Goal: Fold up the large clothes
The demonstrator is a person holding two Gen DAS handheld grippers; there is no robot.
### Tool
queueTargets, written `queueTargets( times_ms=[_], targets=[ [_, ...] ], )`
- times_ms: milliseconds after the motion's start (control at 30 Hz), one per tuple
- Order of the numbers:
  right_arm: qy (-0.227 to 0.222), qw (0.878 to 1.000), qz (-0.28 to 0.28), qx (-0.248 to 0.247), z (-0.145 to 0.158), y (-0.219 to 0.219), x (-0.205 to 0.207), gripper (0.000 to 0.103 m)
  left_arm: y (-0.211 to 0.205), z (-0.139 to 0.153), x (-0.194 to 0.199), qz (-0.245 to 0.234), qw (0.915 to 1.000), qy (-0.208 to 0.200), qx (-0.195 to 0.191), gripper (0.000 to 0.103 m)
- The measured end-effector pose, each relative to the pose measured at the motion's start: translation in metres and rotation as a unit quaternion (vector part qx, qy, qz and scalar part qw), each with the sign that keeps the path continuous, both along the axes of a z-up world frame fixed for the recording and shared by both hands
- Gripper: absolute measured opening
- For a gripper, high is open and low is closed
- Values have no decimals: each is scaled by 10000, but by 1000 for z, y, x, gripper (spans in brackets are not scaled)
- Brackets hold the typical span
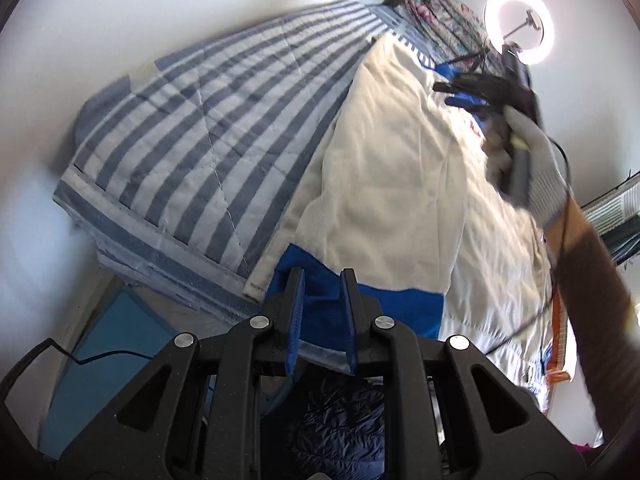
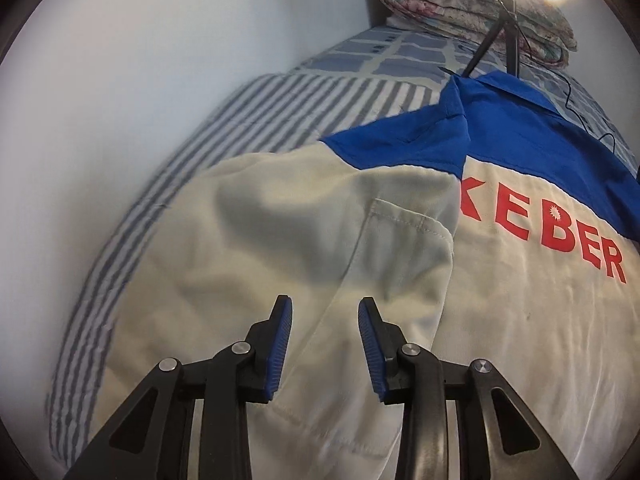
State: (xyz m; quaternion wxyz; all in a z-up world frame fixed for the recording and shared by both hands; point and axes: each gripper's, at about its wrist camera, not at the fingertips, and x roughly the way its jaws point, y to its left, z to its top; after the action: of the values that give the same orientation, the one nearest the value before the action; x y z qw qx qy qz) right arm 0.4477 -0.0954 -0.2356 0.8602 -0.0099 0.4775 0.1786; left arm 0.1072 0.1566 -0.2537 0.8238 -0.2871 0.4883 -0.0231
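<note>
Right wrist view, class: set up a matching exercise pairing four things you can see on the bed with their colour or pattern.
Things:
1. Jacket body
2. Jacket collar
3. Lettering on the jacket
4. Bedspread

Colours or patterns:
A. Red
B. Grey and white stripes
C. Cream
D. Blue

Pairs: 1-C, 2-D, 3-A, 4-B

Home bedroom: striped quilt (image 1: 200, 140) on bed, rolled blanket (image 2: 476, 12).
</note>
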Motion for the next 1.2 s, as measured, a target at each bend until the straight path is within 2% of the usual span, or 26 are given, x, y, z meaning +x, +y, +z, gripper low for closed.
queueTargets(
  times_ms=[33, 67, 100, 167, 267, 400, 500, 567, 667, 833, 933, 1100, 1200],
  targets=[
    [-88, 9998, 169, 49, 9, 1, -17, 35, 3, 2, -1, 58, 10000, -35, -46, 17],
    [-131, 9992, 357, 127, 16, 3, -35, 35, 10, 2, -3, 107, 9999, -60, -99, 22],
    [-144, 9983, 520, 198, 20, 2, -51, 35, 14, 4, -3, 156, 9997, -79, -167, 33],
    [-132, 9958, 823, 370, 27, 5, -93, 35, 20, 8, -4, 273, 9991, -131, -312, 46],
    [24, 9896, 1324, 563, 24, 9, -153, 35, 29, 8, -1, 333, 9982, -113, -482, 46],
    [181, 9791, 1950, 547, 5, 27, -223, 35, 36, -3, 12, 378, 9957, 22, -844, 46],
    [236, 9715, 2339, 294, -15, 43, -269, 35, 37, -15, 20, 365, 9947, 197, -938, 46],
    [238, 9703, 2406, 83, -30, 49, -291, 35, 37, -22, 22, 372, 9942, 269, -973, 46],
    [250, 9742, 2243, 82, -46, 44, -300, 35, 38, -27, 23, 392, 9936, 298, -1012, 46],
    [156, 9769, 2109, 299, -25, 35, -308, 34, 35, -22, 16, 332, 9942, 196, -1008, 46],
    [-49, 9784, 2055, 206, -15, 34, -315, 34, 39, -25, 14, 417, 9920, 161, -1184, 46],
    [285, 9858, 1651, 88, -43, 36, -301, 32, 41, -31, 10, 487, 9884, 113, -1432, 46],
    [299, 9859, 1642, 101, -40, 38, -295, 32, 39, -26, 9, 386, 9891, 38, -1418, 46]
  ],
)
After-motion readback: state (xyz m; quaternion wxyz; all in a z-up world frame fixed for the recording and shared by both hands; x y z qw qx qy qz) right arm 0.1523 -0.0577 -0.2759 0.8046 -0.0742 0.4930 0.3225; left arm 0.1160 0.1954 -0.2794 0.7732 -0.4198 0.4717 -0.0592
